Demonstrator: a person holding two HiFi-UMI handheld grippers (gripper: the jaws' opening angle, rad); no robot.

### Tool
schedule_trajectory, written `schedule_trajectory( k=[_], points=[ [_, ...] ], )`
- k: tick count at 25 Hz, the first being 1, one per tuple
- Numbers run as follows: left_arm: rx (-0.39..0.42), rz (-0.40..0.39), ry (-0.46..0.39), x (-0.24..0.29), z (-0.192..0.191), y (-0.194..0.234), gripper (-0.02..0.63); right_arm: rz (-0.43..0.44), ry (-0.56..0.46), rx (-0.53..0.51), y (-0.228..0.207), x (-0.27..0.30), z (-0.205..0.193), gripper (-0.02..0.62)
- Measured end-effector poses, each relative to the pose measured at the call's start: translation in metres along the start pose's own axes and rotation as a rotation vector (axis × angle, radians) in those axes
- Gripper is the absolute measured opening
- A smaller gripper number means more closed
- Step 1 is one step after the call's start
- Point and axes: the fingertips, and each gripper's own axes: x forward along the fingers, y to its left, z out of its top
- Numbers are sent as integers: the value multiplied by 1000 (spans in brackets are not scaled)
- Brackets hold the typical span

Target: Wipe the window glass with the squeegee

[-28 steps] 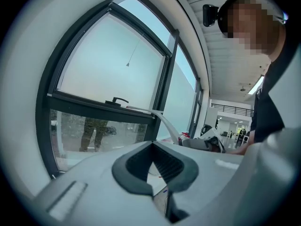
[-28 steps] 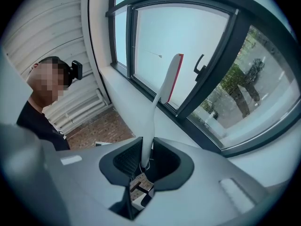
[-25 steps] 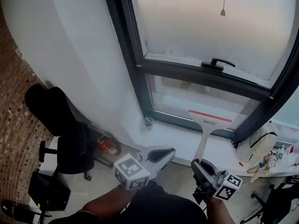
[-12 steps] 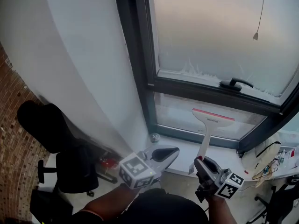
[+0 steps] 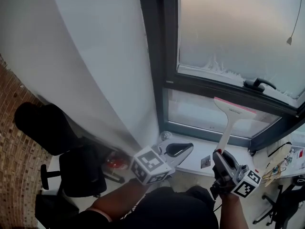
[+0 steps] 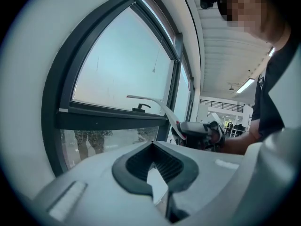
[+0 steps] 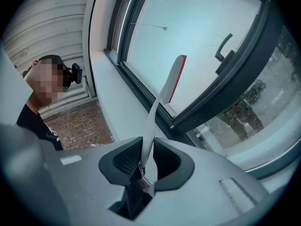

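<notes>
In the head view, the squeegee [image 5: 232, 116] is gripped by its handle in the right hand-held gripper [image 5: 224, 163], with its blade raised before the lower window glass [image 5: 195, 109]. The left hand-held gripper [image 5: 176, 150] is held beside it, over the sill [image 5: 196, 157]. In the left gripper view, the jaws are seen drawn together on nothing. In the right gripper view, the jaws are clamped on the white handle.

White wall [image 5: 95, 46] meets dark-framed window [image 5: 158, 56] (hazy daylight), 1 black chair [image 5: 45, 125] below.

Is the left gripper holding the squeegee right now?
No, the squeegee has its handle clamped between the jaws of the right gripper.
</notes>
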Motion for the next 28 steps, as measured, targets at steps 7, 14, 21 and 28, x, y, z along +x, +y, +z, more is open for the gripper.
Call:
schedule_trajectory(
  k=[7, 14, 21, 28],
  points=[
    [13, 19, -1, -6, -1, 18, 0, 58, -17, -8, -11, 34, 20, 100],
    [12, 70, -20, -3, 5, 31, 0, 158, 14, -49, -12, 68, 48, 100],
    [-4, 126, -49, 10, 30, 41, 0, 276, 7, -157, 0, 115, 120, 95],
    [-41, 158, -22, 14, 19, 46, 0, 398, -43, -275, 35, 173, 203, 92]
  ],
)
